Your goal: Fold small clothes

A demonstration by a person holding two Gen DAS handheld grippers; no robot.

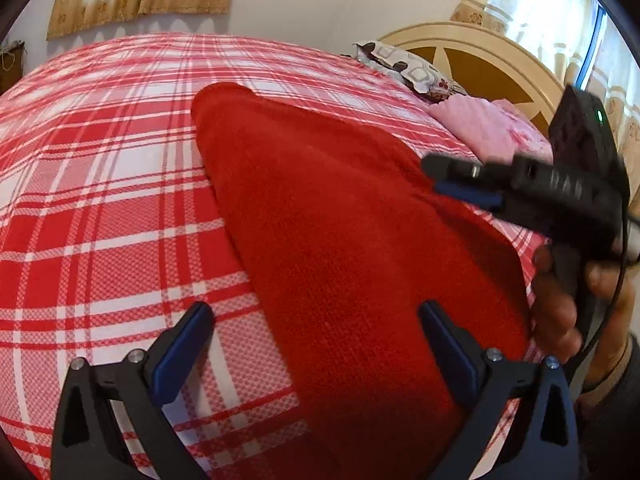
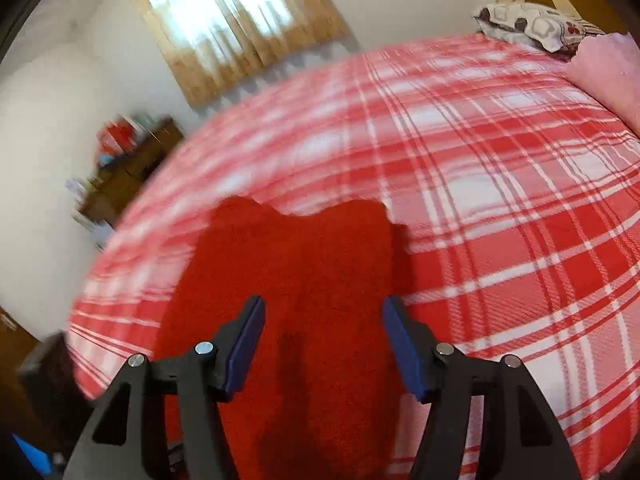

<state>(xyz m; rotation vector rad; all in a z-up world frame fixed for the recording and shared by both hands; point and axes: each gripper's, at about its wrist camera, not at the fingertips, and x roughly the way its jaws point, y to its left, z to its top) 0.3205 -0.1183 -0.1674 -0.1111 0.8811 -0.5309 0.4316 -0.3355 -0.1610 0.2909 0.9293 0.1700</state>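
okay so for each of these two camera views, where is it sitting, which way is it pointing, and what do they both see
Left wrist: sits on the left tool, facing across the bed toward the headboard; shows its open fingers, the right tool and the hand holding it.
Right wrist: sits on the right tool, facing across the bed toward the curtained window; shows only its open fingers.
Shared: red garment, plaid bedspread, patterned pillow.

The red garment [image 1: 340,216], of a fuzzy knit-like cloth, lies flat and folded into a long narrow shape on the plaid bedspread [image 1: 100,200], its far end showing two rounded lobes [image 2: 300,240].
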